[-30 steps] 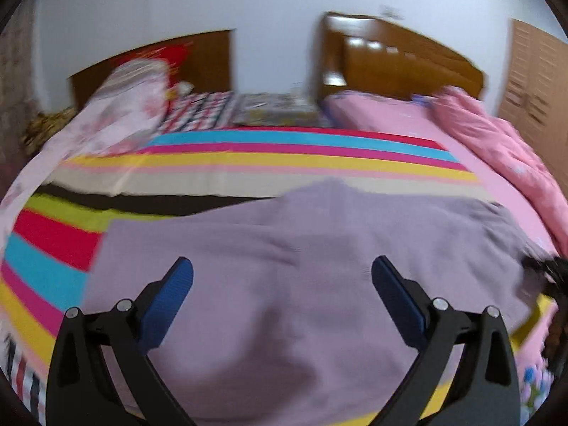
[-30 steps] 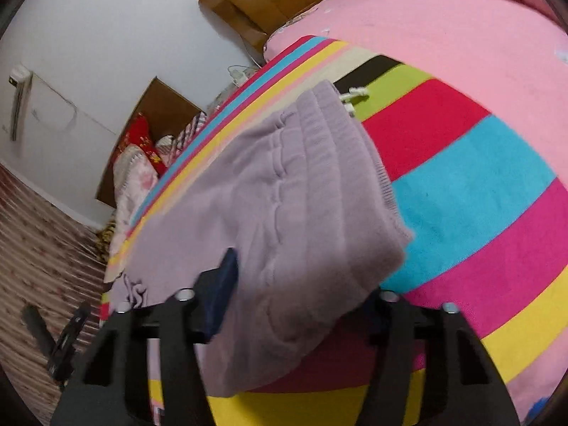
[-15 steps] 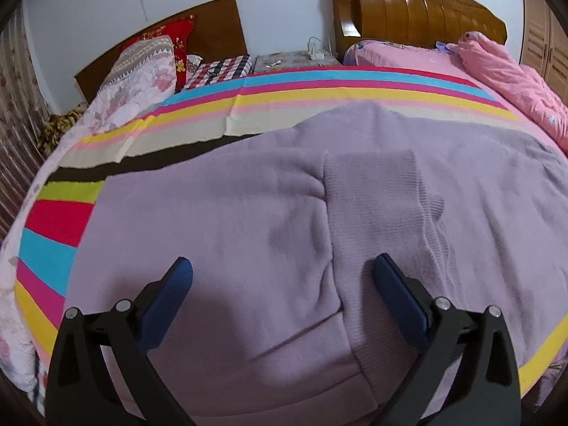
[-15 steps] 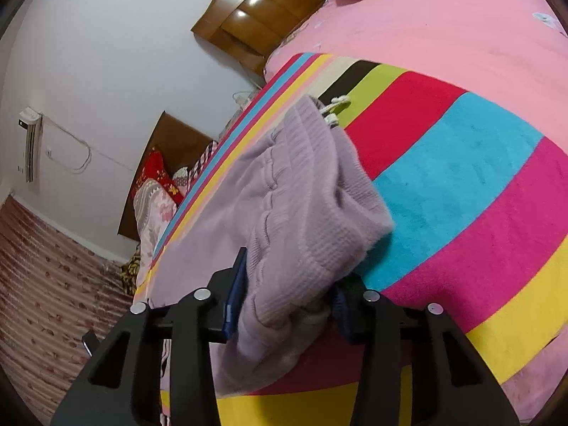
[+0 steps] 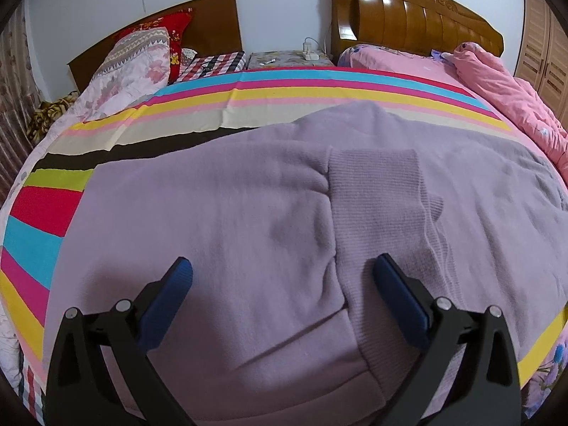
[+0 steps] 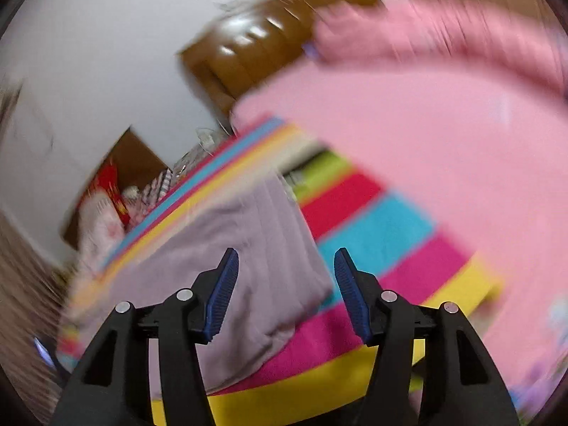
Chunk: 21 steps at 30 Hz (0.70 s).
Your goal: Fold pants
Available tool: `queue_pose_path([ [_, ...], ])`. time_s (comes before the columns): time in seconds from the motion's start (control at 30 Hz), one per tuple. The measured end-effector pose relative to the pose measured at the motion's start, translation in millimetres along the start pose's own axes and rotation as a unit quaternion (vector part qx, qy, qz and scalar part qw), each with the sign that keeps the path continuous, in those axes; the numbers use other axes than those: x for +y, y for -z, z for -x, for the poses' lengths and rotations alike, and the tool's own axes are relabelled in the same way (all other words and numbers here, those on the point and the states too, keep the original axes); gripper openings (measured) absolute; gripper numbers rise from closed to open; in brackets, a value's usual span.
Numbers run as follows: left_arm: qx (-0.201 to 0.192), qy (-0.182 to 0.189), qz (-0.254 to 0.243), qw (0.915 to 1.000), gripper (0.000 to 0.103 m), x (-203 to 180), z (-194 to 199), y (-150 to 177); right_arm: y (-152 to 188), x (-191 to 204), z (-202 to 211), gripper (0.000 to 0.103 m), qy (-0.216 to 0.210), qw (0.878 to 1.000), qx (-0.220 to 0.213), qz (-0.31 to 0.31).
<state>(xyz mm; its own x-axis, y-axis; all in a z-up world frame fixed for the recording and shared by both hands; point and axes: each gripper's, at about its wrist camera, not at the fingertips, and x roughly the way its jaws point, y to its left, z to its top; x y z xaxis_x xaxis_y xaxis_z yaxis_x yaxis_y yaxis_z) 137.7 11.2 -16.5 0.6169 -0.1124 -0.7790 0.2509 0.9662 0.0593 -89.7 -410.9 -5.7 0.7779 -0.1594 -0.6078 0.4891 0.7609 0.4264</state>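
The lilac pants lie spread on a striped blanket, one ribbed cuff folded back over the middle. My left gripper hovers open just above the fabric, blue pads wide apart, nothing between them. In the blurred right wrist view the waistband end of the pants lies flat on the stripes. My right gripper is above and behind it, its jaws opening, with no cloth pinched between the pads.
Two wooden headboards stand at the far wall with a small nightstand between them. A pink quilt is heaped on the right bed, floral pillows on the left. A wardrobe stands at far right.
My right gripper let go of the waistband fold it was shut on and lifted away from it. My left gripper sank closer to the pants, then held still.
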Motion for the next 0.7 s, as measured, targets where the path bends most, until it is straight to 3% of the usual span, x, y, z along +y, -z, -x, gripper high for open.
queue_pose_path([
  [0.1,-0.001,-0.002,0.000,1.0000,0.102,-1,0,0,9,61,-3,0.067,-0.035,0.992,0.027,0.115],
  [0.17,-0.001,-0.002,-0.001,1.0000,0.102,0,0,0,33,108,-20,0.068,-0.057,0.976,0.065,0.202],
  [0.3,-0.001,0.000,0.001,1.0000,0.102,-1,1,0,76,156,-54,0.068,-0.060,0.947,0.117,0.294],
  [0.4,0.001,0.004,0.004,1.0000,0.102,-1,1,0,98,162,-73,0.070,-0.036,0.931,0.141,0.335],
  [0.63,0.003,0.014,0.012,0.9998,0.102,0,1,0,95,131,-59,0.071,-0.081,0.925,0.163,0.333],
  [0.7,-0.003,0.026,0.012,0.9996,0.101,4,8,1,89,135,-60,0.072,-0.077,0.917,0.191,0.342],
])
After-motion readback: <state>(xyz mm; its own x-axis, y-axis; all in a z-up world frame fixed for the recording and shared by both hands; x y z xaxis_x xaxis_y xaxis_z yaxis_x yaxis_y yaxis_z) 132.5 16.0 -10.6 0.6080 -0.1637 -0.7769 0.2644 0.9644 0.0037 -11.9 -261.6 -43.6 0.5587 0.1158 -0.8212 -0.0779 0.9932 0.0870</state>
